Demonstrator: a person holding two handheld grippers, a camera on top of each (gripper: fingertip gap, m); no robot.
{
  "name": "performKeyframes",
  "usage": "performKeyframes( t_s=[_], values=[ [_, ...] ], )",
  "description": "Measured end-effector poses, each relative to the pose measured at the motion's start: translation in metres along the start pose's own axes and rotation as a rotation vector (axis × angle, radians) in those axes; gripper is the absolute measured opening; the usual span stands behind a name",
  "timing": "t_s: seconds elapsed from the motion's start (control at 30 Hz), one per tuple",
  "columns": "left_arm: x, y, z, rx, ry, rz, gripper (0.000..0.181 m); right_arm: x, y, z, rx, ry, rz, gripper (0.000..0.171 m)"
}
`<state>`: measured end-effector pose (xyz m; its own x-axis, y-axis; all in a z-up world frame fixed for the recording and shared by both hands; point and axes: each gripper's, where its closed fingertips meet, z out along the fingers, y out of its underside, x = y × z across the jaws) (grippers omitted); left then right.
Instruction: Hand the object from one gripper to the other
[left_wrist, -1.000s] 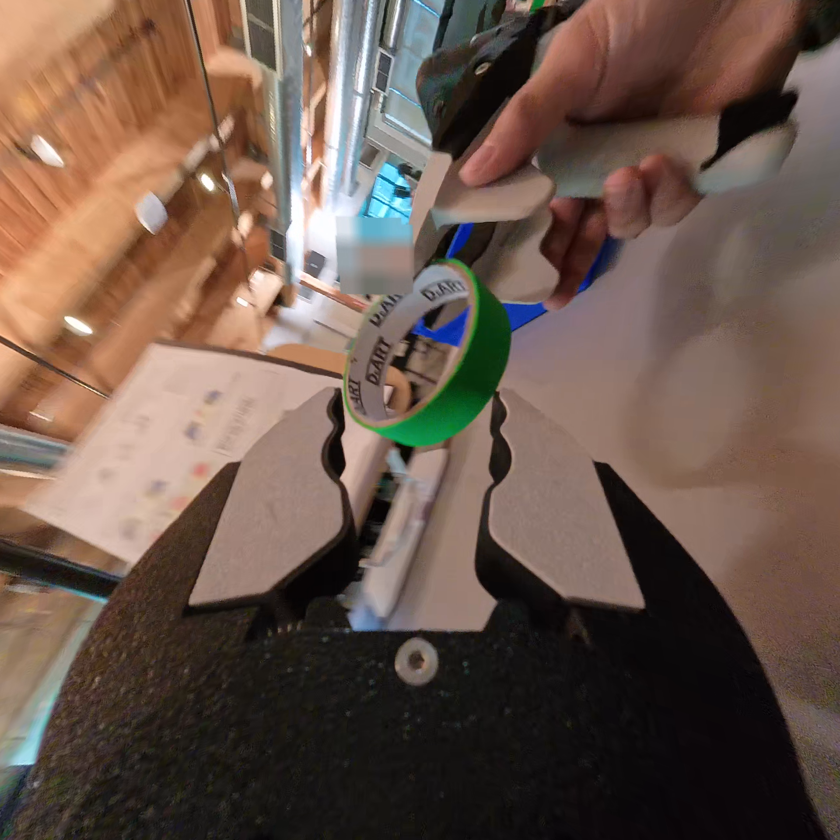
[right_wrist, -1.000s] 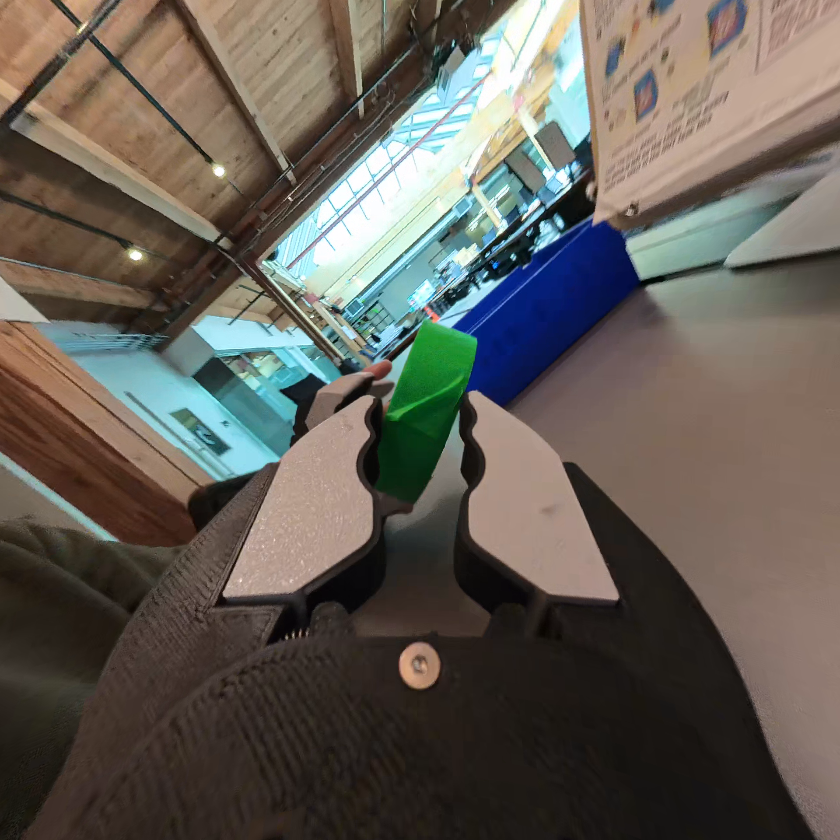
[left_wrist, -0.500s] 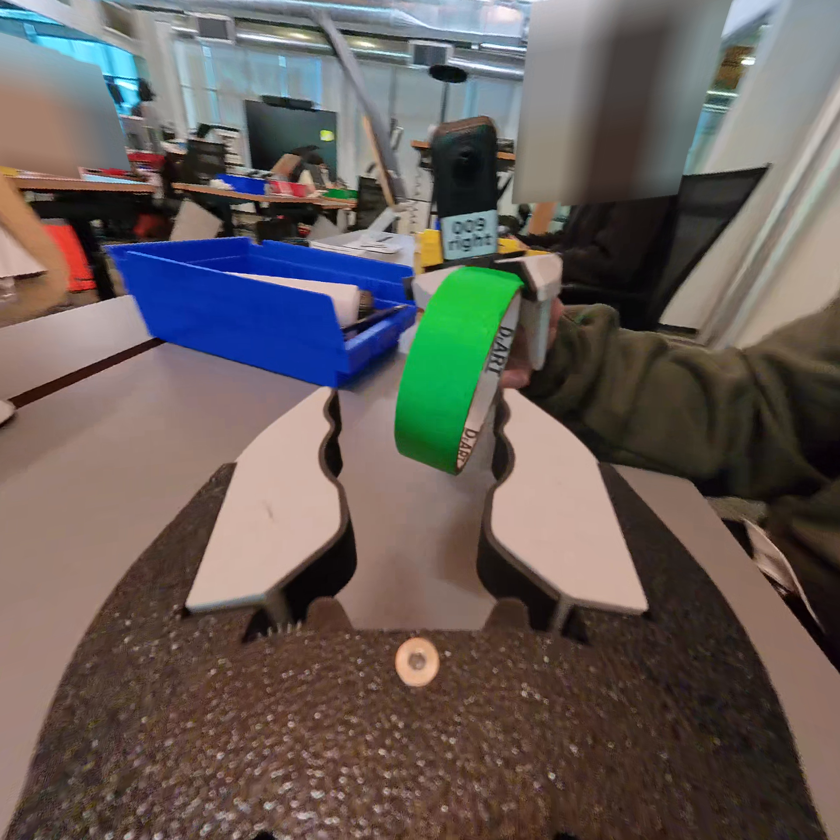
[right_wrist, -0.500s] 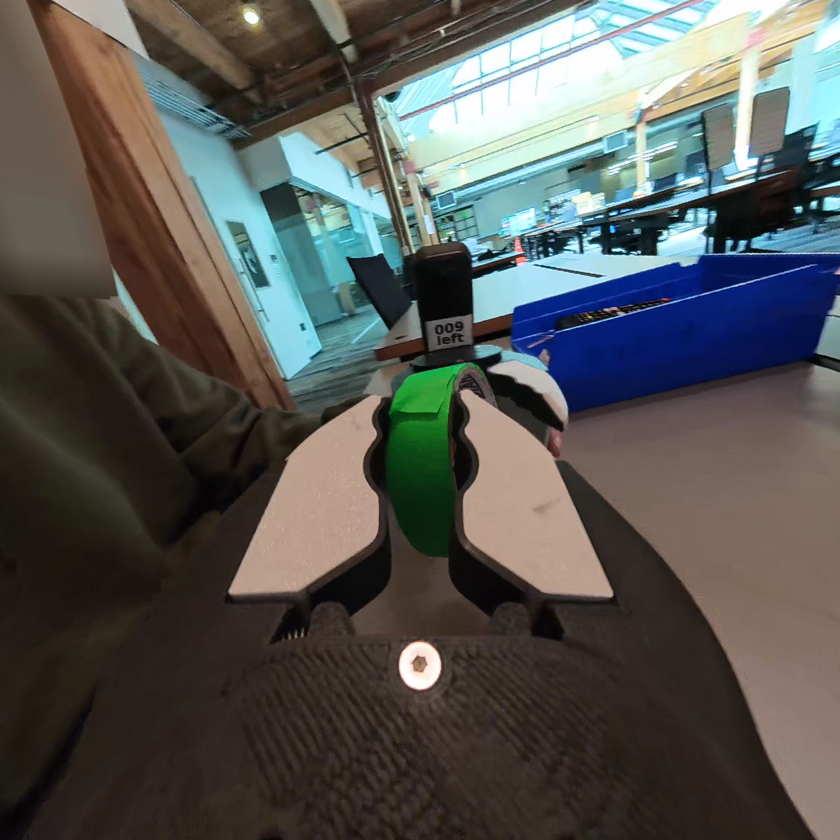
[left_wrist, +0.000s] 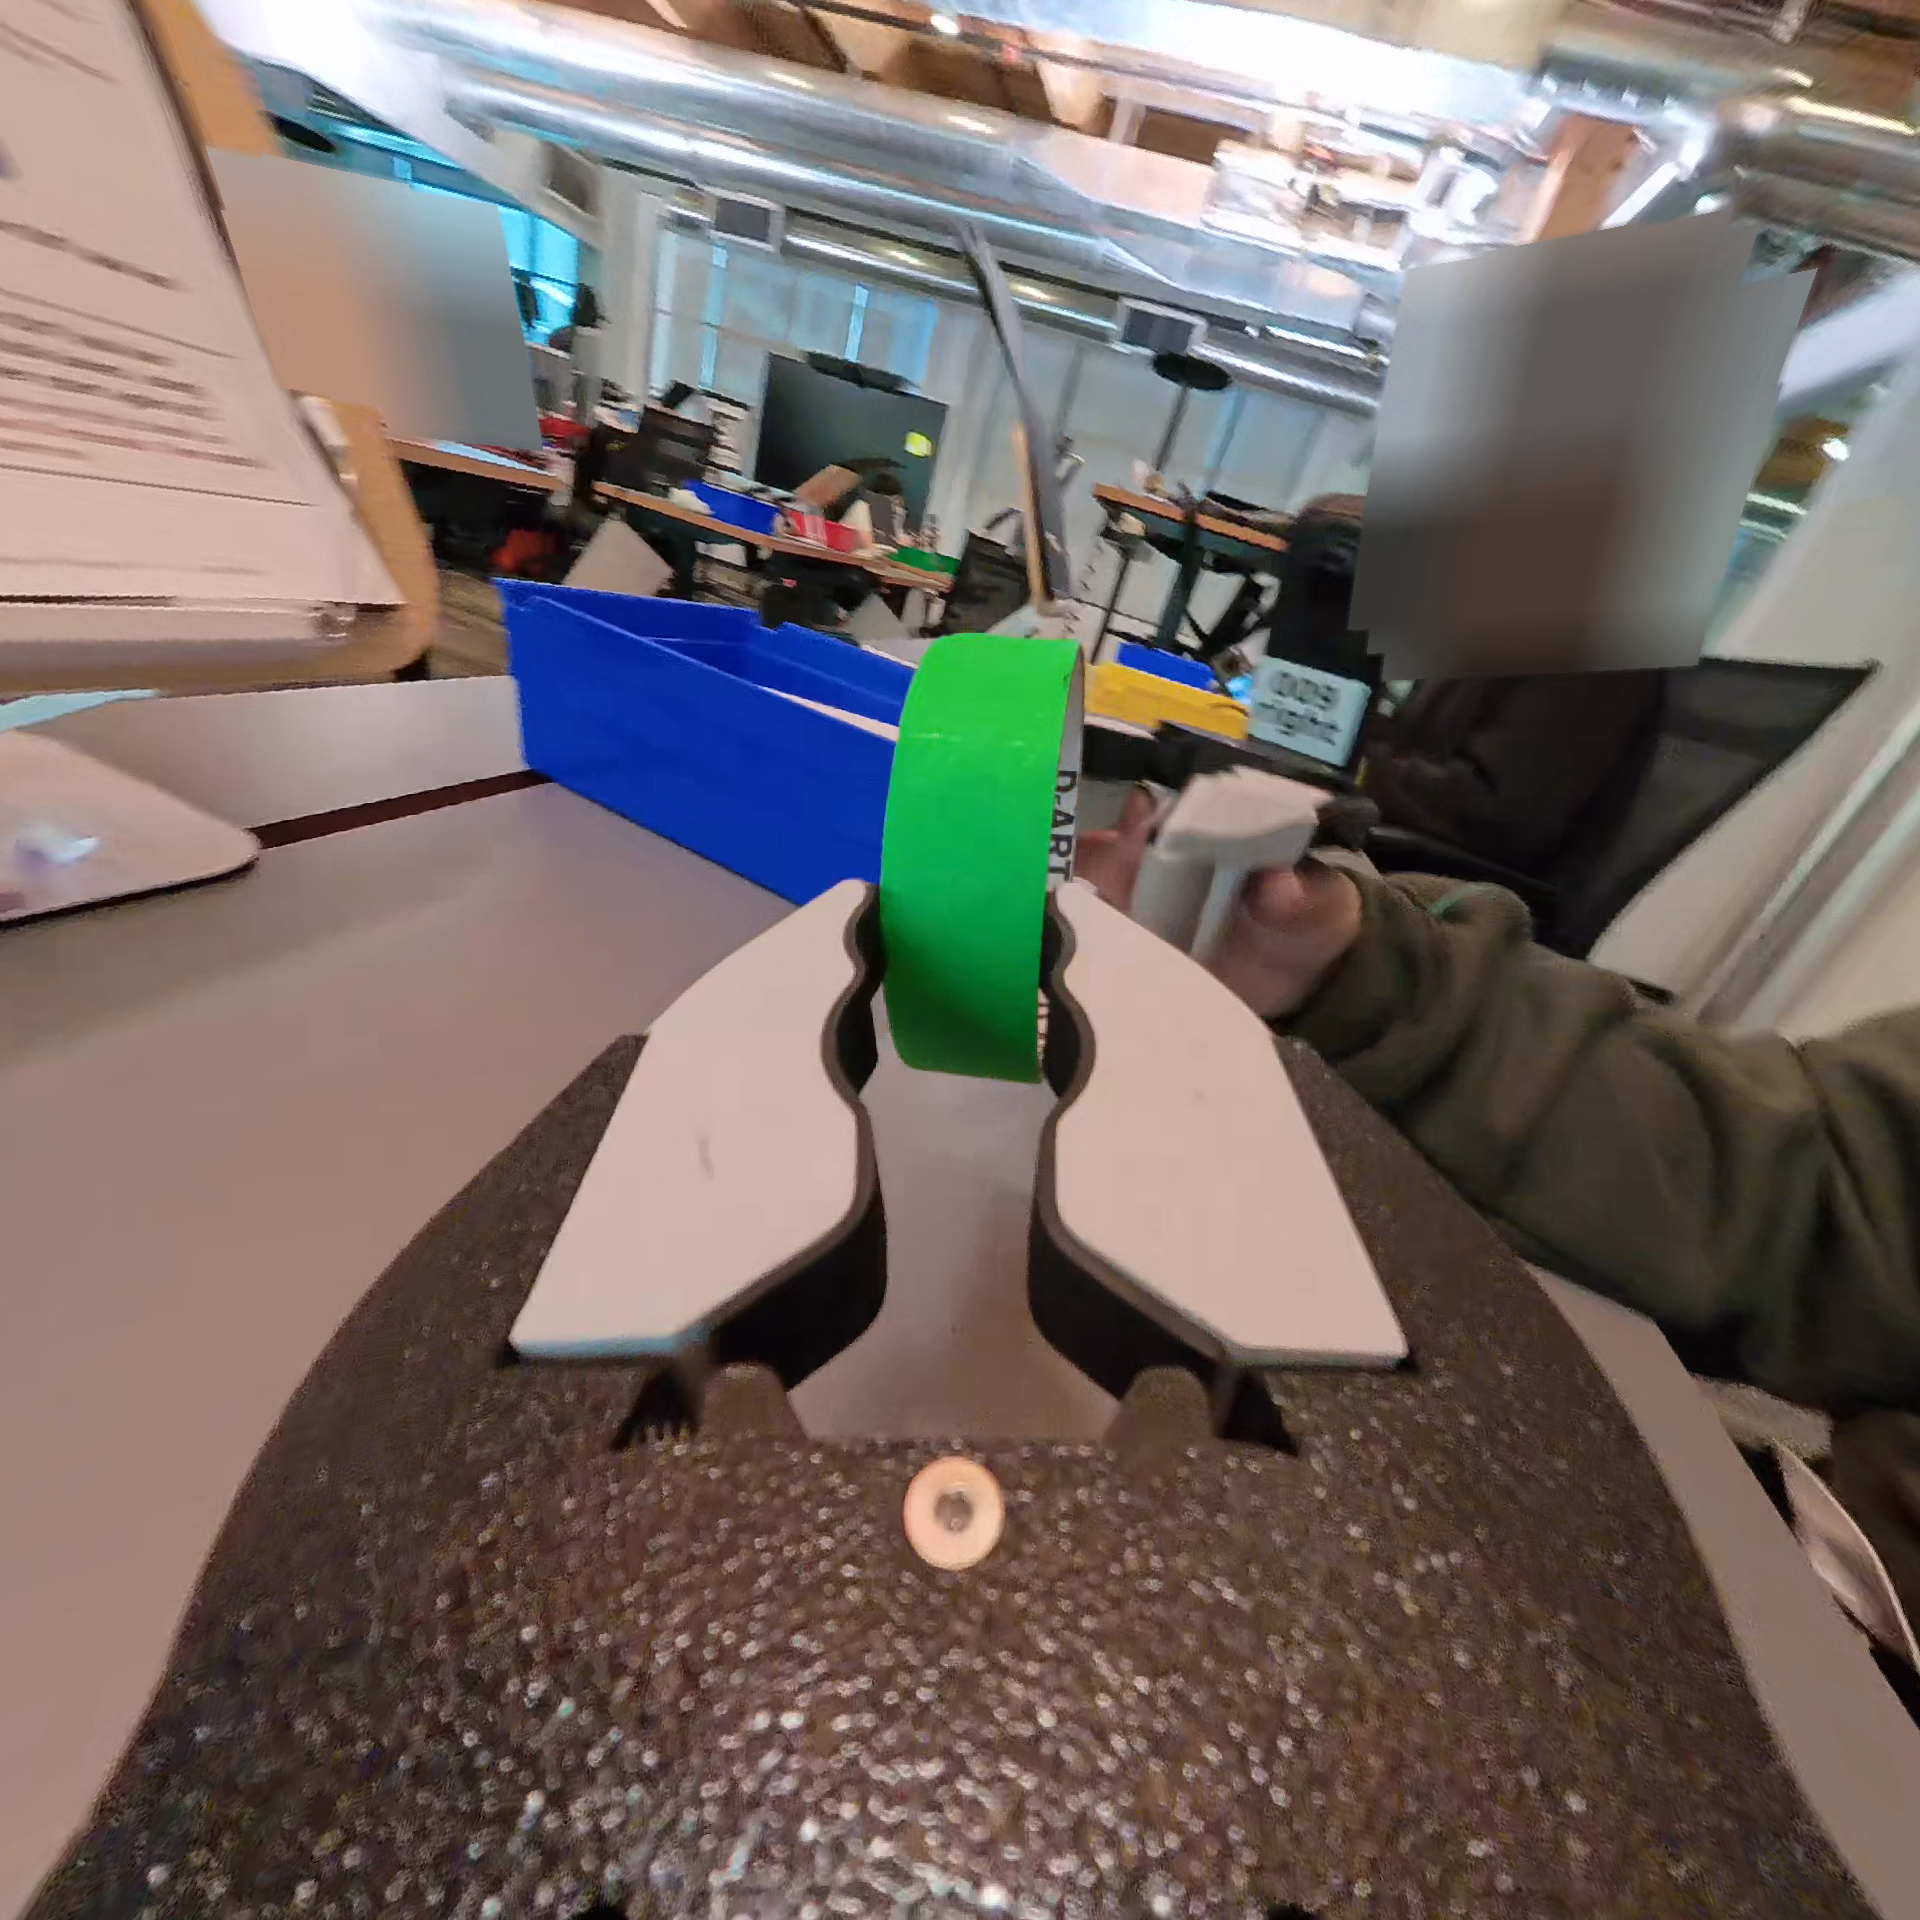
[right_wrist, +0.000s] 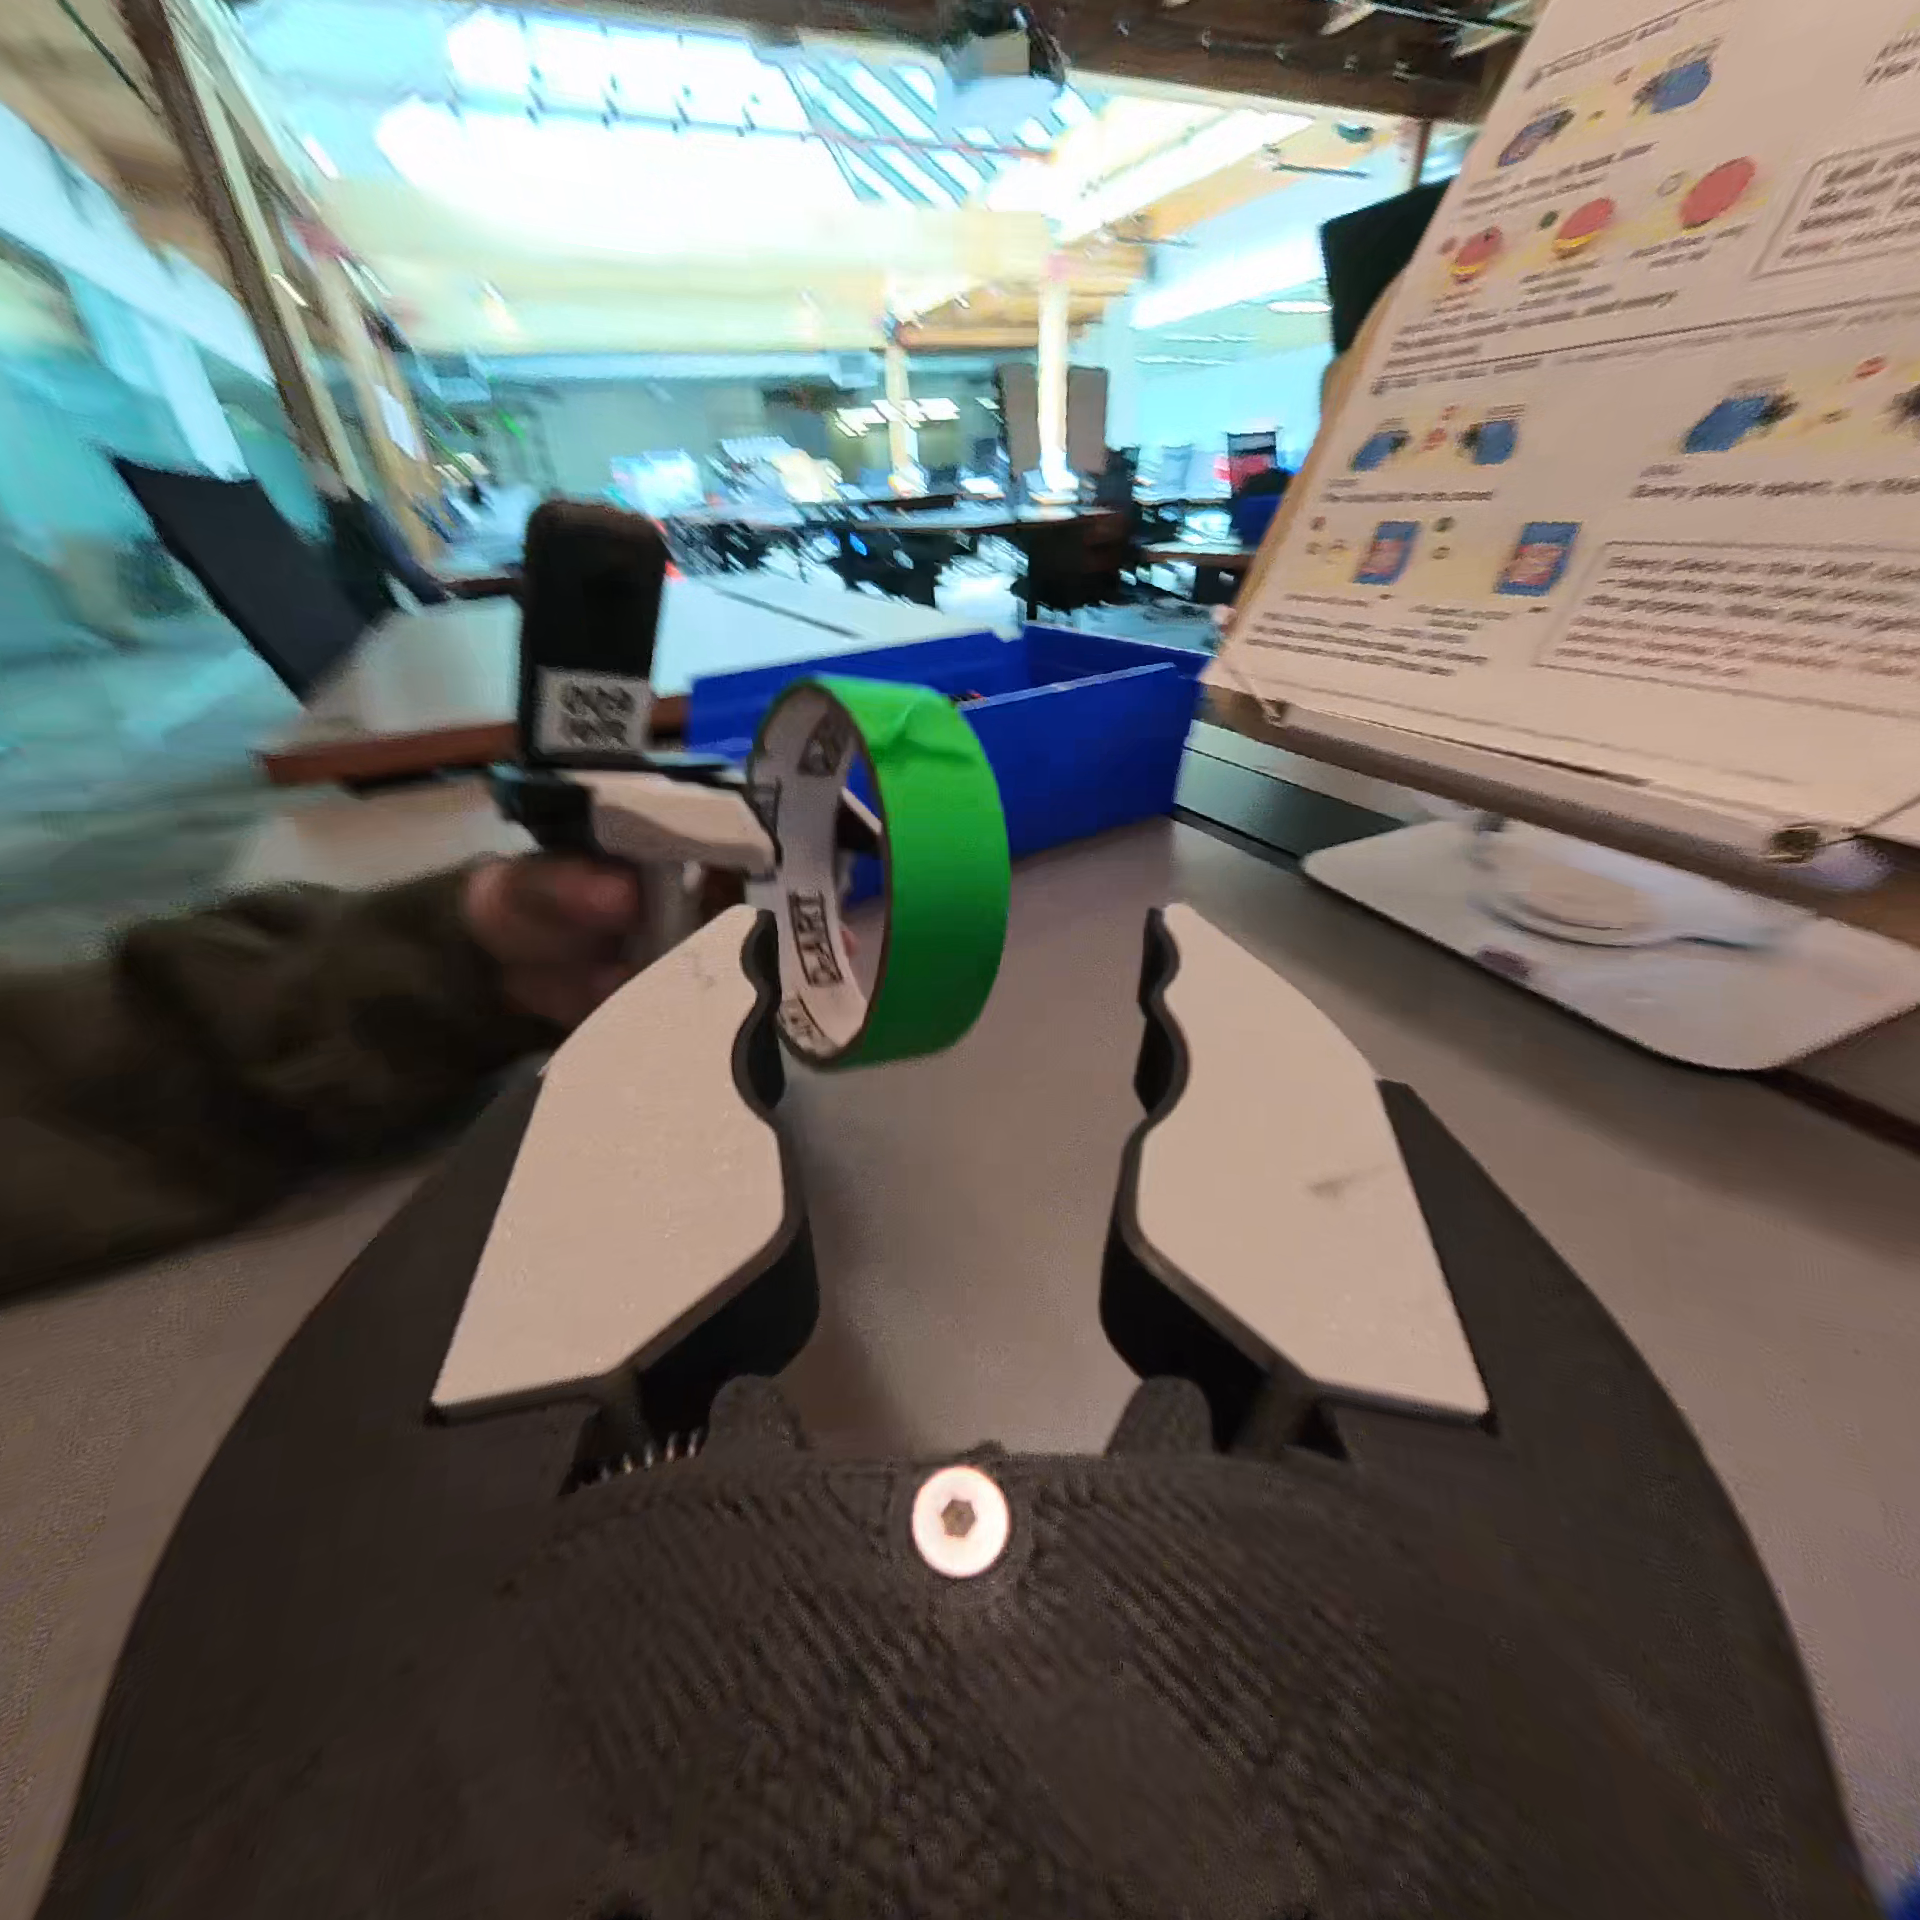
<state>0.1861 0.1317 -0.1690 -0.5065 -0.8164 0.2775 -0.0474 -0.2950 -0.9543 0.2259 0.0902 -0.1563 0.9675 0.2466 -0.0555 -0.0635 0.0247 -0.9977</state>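
Between the closed fingers of the left gripper (left_wrist: 961, 966) stands a roll of green tape (left_wrist: 971, 862), upright on its edge, clamped by its flat sides near the fingertips and held above the grey table (left_wrist: 312, 1039); the right gripper (right_wrist: 951, 982) has its fingers spread wide apart and grips nothing, the tape (right_wrist: 914, 883) hanging just ahead of its left fingertip, whether touching it I cannot tell. Beyond the tape in the right wrist view the left gripper (right_wrist: 727, 821) shows in a hand (right_wrist: 551, 914) with a dark green sleeve (right_wrist: 208, 1039); a blue bin (right_wrist: 1060, 727) sits farther back on the table, and a printed sheet on a stand (right_wrist: 1621, 416) leans at the right.
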Motion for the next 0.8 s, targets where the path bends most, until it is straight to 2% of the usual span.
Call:
performKeyframes(
  t_s=[0.13, 0.23, 0.37, 0.47, 0.57, 0.7, 0.8],
  values=[
    [-0.006, -0.004, -0.002, 0.054, -0.007, -0.061, 0.028, 0.005, 0.024, 0.012, -0.144, 0.126, -0.157, 0.064],
    [-0.002, -0.007, -0.001, 0.082, 0.0, -0.032, 0.028, -0.007, 0.04, 0.024, -0.195, 0.079, -0.12, 0.062],
    [0.012, -0.017, -0.002, 0.168, 0.055, 0.06, 0.028, -0.028, 0.026, 0.032, -0.048, -0.052, 0.11, 0.061],
    [0.018, -0.02, -0.001, 0.215, 0.108, -0.001, 0.028, -0.036, 0.01, 0.03, 0.077, -0.152, 0.274, 0.046],
    [0.019, -0.018, 0.002, 0.232, 0.122, -0.025, 0.028, -0.032, 0.008, 0.028, 0.101, -0.118, 0.234, 0.028],
    [0.024, -0.016, 0.003, 0.212, 0.14, 0.004, 0.028, -0.033, 0.003, 0.025, 0.08, -0.126, 0.171, 0.027],
    [0.013, -0.007, 0.006, 0.149, 0.055, 0.051, 0.034, -0.022, 0.005, 0.02, 0.008, -0.05, 0.07, 0.026]
  ],
)
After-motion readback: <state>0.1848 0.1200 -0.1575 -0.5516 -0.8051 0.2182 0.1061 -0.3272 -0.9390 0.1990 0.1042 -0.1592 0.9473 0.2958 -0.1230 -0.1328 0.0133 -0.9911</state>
